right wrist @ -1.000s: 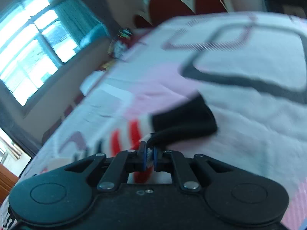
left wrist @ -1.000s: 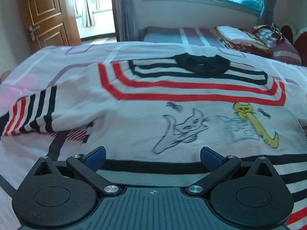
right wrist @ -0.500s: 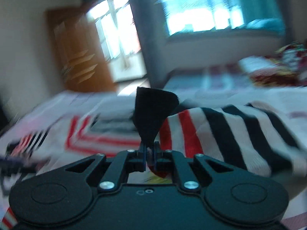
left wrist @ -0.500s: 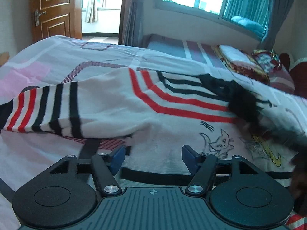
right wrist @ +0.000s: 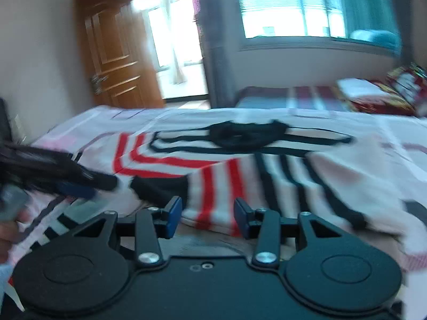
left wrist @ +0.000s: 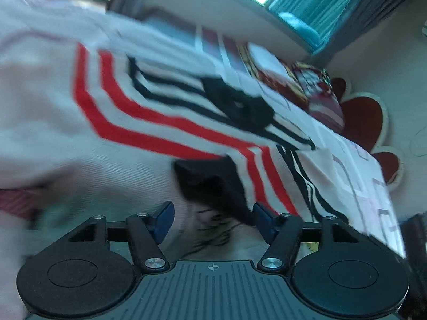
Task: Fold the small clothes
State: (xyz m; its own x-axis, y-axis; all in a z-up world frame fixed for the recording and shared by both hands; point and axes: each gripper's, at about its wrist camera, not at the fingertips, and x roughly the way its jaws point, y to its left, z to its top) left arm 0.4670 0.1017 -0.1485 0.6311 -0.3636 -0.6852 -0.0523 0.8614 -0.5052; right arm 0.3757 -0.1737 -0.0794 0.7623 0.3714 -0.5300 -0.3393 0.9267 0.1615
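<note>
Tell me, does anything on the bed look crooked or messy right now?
Only the sweater: its right sleeve lies folded across the chest at a slant, black cuff bunched. Both grippers, left and right, are open, holding nothing.

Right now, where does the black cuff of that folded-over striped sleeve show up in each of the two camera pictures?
Left wrist view: the black cuff lies low in the middle, just beyond the fingertips, nearer the right one.
Right wrist view: the black cuff sits left of centre, just beyond the left fingertip, at the end of the striped sleeve.
Shared landmark: the black collar, farther up the bed in both.
</note>
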